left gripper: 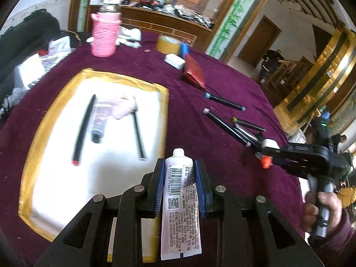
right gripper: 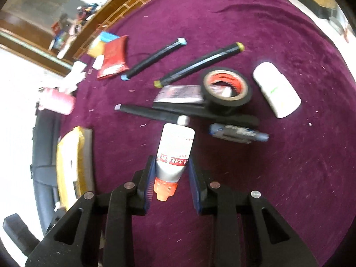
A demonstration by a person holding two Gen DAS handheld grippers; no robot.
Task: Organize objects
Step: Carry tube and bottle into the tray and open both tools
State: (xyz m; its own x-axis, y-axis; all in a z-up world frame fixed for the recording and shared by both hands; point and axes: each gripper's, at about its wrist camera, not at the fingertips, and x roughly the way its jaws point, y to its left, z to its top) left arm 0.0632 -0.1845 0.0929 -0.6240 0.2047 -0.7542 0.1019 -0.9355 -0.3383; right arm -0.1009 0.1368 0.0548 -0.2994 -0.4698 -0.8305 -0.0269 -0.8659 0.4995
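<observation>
The white tube [left gripper: 180,202] is showing a black barcode with the numbers 3 253581 766057 beside it, and a small square code is sitting under that. Lines of tiny print are running down the rest of the tube, too small to read. The tube with the orange cap [right gripper: 172,155] is wearing big red signs on its front, but they are looking too blurry to read, and the red writing inside the black tape roll [right gripper: 227,89] is staying too blurry as well.
</observation>
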